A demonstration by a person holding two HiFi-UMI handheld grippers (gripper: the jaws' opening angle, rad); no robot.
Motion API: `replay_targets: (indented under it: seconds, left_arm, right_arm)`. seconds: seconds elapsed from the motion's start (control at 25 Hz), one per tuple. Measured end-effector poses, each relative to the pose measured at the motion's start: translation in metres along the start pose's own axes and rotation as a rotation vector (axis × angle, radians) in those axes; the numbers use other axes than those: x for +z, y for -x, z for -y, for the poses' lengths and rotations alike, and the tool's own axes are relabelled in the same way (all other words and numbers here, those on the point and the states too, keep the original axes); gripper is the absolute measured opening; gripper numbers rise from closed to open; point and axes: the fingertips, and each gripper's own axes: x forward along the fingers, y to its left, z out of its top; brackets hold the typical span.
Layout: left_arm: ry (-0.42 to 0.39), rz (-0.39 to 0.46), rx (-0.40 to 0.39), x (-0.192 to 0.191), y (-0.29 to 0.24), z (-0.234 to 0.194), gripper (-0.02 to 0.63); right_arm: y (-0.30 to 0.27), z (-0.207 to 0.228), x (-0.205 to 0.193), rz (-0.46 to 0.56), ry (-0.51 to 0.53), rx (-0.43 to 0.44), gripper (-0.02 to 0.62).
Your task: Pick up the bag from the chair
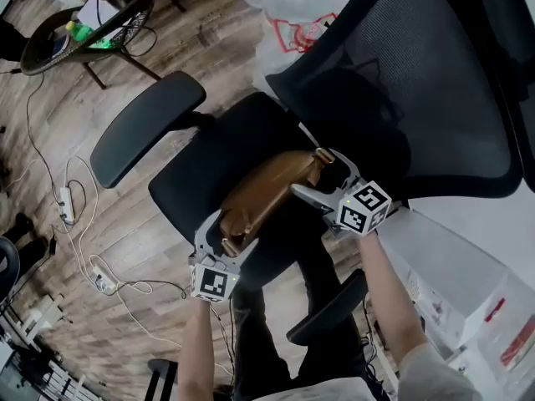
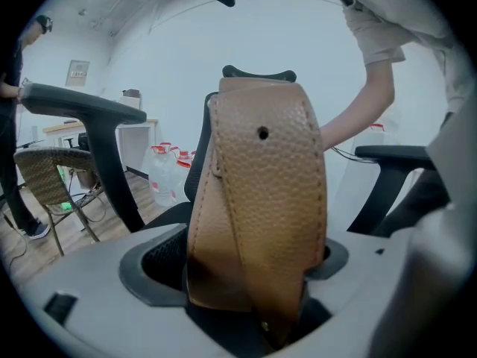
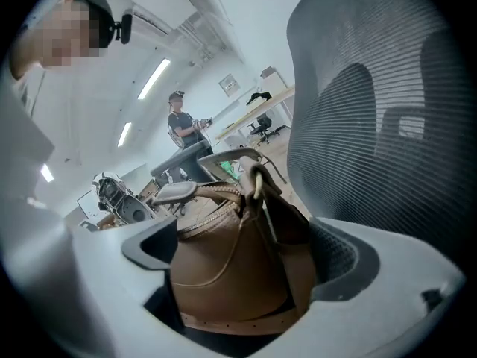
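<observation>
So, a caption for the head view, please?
Left gripper and right gripper hold a tan bag over a black chair.

One tan leather bag [image 1: 266, 189]. One black mesh-backed office chair [image 1: 435, 82] with two black padded armrests [image 1: 146, 125]. Two grey tools: the left hand-held gripper [image 1: 224, 239] and the right hand-held gripper [image 1: 322, 176], each bearing one marker cube [image 1: 365, 205]. One woven wicker chair [image 1: 84, 32].

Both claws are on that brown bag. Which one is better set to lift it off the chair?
Right, probably: the right gripper clamps the bulky body of the bag, while the left gripper pinches only its flat strap.
</observation>
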Motion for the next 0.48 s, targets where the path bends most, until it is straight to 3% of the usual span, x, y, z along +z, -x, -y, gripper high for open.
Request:
replay_targets:
  seconds: [0.16, 0.28, 0.48]
  left_arm:
    - [0.011, 0.018, 0.021, -0.003, -0.003, 0.001, 0.39]
    - [0.007, 0.025, 0.033, -0.005, -0.002, 0.002, 0.39]
    - [0.041, 0.036, 0.048, 0.004, -0.003, -0.001, 0.39]
  right_arm:
    - [0.002, 0.0, 0.01, 0.053, 0.029, -0.016, 0.534]
    - [0.006, 0.0, 0.031, 0.141, -0.026, 0.0, 0.52]
    - [-0.001, 0.008, 0.024, 0.098, 0.048, -0.05, 0.44]
